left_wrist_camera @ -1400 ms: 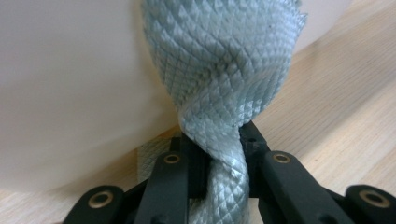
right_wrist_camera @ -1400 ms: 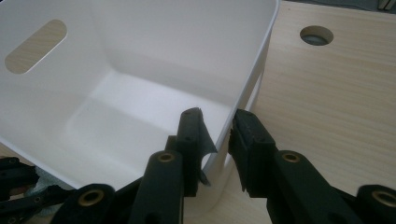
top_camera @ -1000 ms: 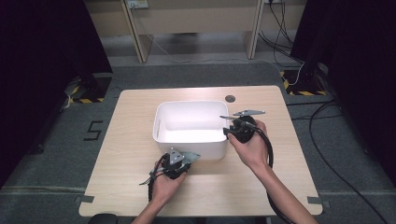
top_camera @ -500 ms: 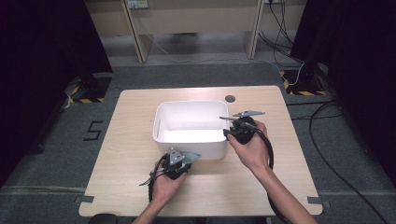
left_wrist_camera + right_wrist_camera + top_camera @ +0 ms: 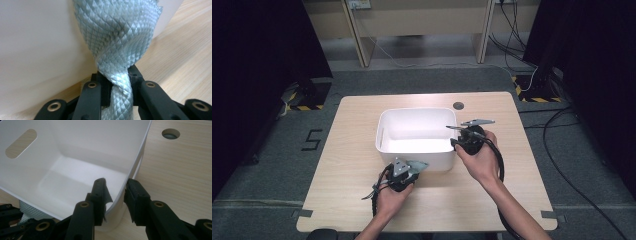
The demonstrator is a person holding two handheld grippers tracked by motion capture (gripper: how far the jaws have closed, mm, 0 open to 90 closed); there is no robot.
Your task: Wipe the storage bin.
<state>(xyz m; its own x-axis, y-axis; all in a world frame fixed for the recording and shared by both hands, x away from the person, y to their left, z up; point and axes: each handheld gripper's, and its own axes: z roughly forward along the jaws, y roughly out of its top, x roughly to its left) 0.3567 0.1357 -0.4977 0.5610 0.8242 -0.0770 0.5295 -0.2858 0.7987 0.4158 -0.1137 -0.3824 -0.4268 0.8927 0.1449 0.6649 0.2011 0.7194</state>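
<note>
White plastic bin [image 5: 417, 136] sat near the middle of a pale wooden table [image 5: 347, 175], its open top facing up and an oval handle slot [image 5: 21, 143] cut in one end wall. At the bin's near wall, the left gripper [image 5: 404, 169] was clenched tight on a bunched, pale woven cloth [image 5: 117, 42], the diamond-textured fabric pinched between its black jaws and rising against the white wall. The cloth's grey-green edge also showed at the near wall from above [image 5: 417, 165]. At the right-hand wall, the right gripper [image 5: 460, 141] straddled the rim, one jaw inside the bin and one outside; the right gripper view showed its pads bracketing the thin wall, though whether they pressed on it could not be told. A round hole [image 5: 458, 106] marked the tabletop just beyond the bin's far right corner. Cables trailed from both grippers.
</note>
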